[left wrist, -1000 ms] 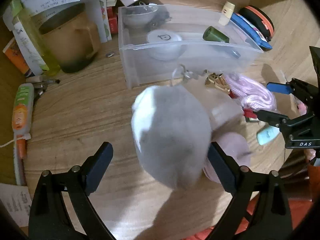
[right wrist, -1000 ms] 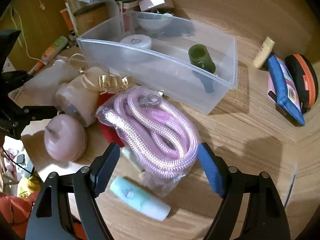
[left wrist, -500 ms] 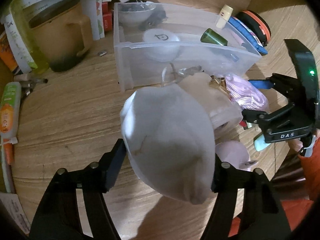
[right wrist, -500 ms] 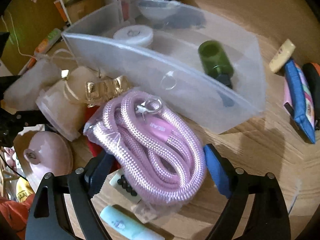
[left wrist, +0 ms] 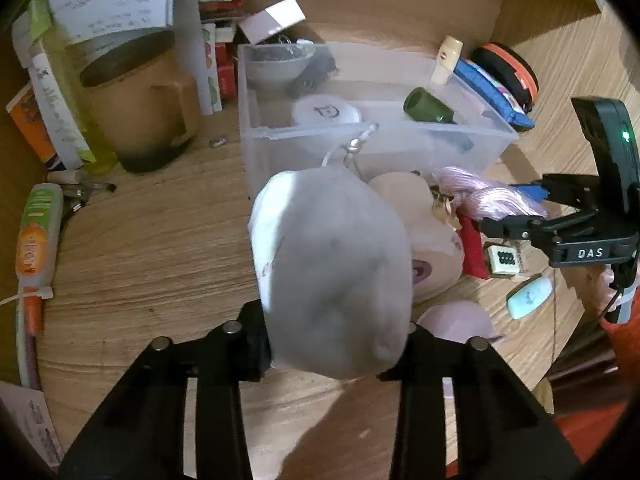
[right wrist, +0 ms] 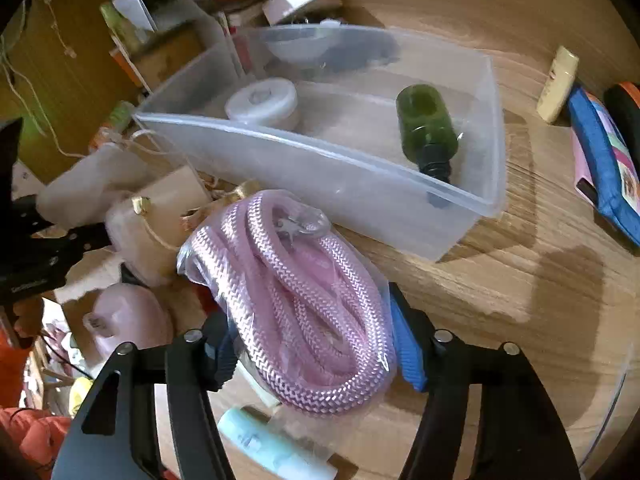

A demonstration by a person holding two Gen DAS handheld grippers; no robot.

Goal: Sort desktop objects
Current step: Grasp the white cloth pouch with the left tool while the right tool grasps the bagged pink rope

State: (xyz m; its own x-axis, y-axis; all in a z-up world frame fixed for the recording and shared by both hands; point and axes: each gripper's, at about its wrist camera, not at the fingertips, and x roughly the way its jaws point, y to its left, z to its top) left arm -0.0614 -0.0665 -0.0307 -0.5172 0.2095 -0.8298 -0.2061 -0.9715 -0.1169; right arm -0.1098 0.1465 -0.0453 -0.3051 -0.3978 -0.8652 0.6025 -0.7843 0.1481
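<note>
A soft grey-white pouch (left wrist: 332, 260) with a cord loop fills the middle of the left wrist view. My left gripper (left wrist: 332, 340) is closing on it, and both pads press its sides. A pink rope in a clear bag (right wrist: 296, 292) lies in front of the clear plastic bin (right wrist: 320, 168). My right gripper (right wrist: 314, 344) is closing around the bag, with both pads against it. The bin holds a green bottle (right wrist: 424, 128), a white round tin (right wrist: 262, 104) and a bowl. In the left wrist view the right gripper (left wrist: 516, 208) sits over the rope (left wrist: 488, 196).
A beige pouch (right wrist: 160, 220), a pink round thing (right wrist: 128, 320) and a mint tube (right wrist: 272, 444) crowd the rope. A brown mug (left wrist: 140, 108) and an orange-green tube (left wrist: 38, 232) stand left. A blue pouch (right wrist: 604, 168) and a cream tube (right wrist: 558, 84) lie right of the bin.
The left jaws went from wide open to closed on the grey pouch. The right gripper moved in over the pink rope, and its jaws narrowed around the bag.
</note>
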